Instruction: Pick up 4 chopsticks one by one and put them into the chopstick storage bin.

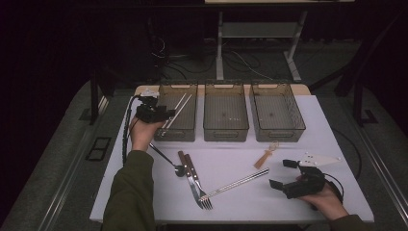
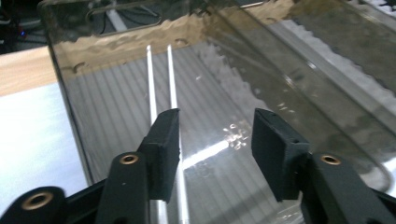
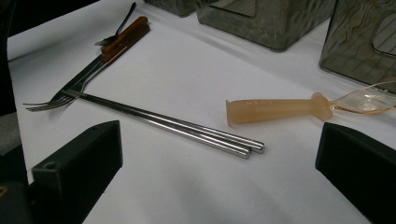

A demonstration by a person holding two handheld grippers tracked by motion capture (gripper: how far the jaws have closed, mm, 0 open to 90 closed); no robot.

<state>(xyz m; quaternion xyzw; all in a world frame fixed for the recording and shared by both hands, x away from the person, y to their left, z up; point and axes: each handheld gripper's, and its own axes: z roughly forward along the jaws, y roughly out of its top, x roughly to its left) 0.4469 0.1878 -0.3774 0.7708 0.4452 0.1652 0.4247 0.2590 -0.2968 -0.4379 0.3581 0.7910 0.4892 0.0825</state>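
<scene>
My left gripper (image 1: 166, 114) hovers open over the left clear bin (image 1: 168, 134); its view looks down between the jaws (image 2: 215, 140) at a pair of silver chopsticks (image 2: 170, 79) lying on the bin's ribbed floor, with nothing held. My right gripper (image 1: 282, 173) rests low near the table's front right, open wide and empty. Just ahead of it (image 3: 219, 158) lie a second pair of metal chopsticks (image 3: 173, 126) and an amber plastic spoon (image 3: 275, 109). The chopsticks' far ends cross a fork (image 3: 51, 100).
A middle bin (image 1: 226, 130) and a right bin (image 1: 278, 132) stand in a row with the left one along the back of the white table. A brown-handled knife and fork (image 1: 191, 173), a dark spoon (image 1: 166, 159) and a white utensil (image 1: 320, 160) lie in front.
</scene>
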